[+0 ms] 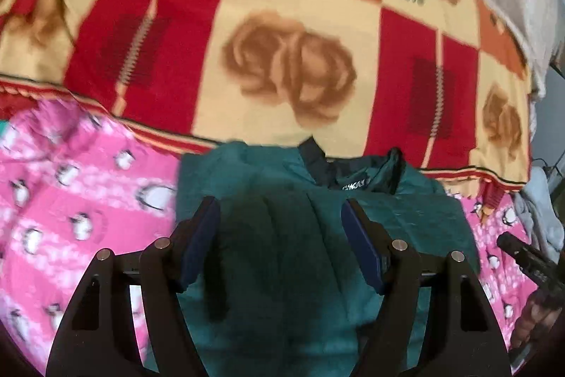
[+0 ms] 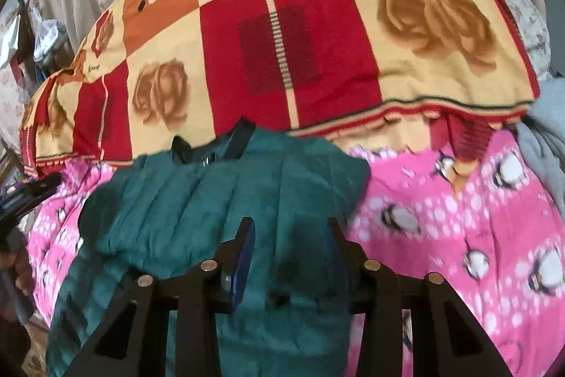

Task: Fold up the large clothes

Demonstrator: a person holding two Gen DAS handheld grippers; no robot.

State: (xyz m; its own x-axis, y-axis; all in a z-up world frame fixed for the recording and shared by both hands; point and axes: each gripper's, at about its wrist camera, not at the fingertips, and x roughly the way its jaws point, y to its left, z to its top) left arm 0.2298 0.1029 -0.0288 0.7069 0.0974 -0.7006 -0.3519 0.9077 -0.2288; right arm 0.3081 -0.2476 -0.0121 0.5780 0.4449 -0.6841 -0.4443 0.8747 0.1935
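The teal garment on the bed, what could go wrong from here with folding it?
1. The teal garment lies creased on the soft pink penguin blanket, so a pinch might gather blanket as well.
2. Its collar sits right at the edge of the red and cream rose blanket, which could snag.
3. Both the left hand-held gripper and the right hand-held gripper are open, holding nothing.

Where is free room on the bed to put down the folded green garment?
The widest free patch is the pink penguin blanket, right of the green garment and below the rose quilt. A second pink strip lies left of the garment. It is crowded in the middle, where the left gripper and right gripper hang open over the garment.
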